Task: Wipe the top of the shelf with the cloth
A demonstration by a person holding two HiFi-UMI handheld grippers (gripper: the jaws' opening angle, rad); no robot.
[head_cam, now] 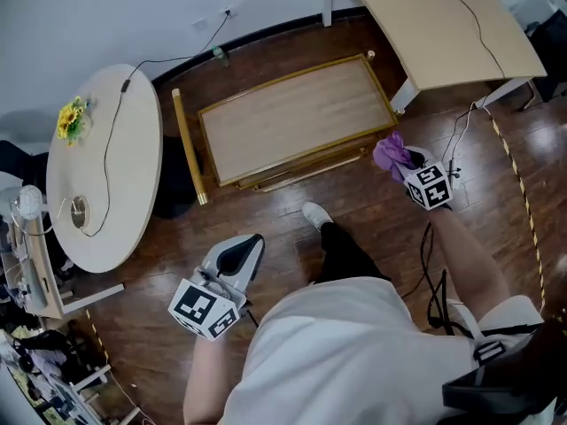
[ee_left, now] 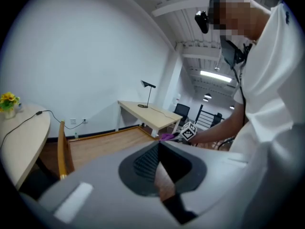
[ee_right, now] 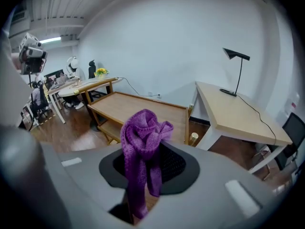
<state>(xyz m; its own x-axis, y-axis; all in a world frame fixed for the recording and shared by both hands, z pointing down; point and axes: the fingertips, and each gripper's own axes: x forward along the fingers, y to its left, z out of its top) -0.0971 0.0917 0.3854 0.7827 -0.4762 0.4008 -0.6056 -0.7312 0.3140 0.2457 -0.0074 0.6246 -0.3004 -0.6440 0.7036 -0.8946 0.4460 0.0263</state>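
The shelf (head_cam: 297,118) is a low wooden unit with a pale top inside a raised rim, standing on the dark wood floor ahead of me. A crumpled purple cloth (head_cam: 390,151) is held at the shelf's near right corner by my right gripper (head_cam: 399,159), which is shut on it. In the right gripper view the cloth (ee_right: 143,142) bunches above the jaws and hangs down between them, with the shelf (ee_right: 138,106) just beyond. My left gripper (head_cam: 251,243) hangs low over the floor, short of the shelf, shut and holding nothing. Its pads (ee_left: 145,163) meet at the tips.
A round white table (head_cam: 106,166) with yellow flowers (head_cam: 71,118) and a cable stands to the left. A beige desk (head_cam: 443,25) stands at the back right, close to the shelf's right end. Cables (head_cam: 523,193) trail on the floor at right. My shoe (head_cam: 315,214) is just before the shelf.
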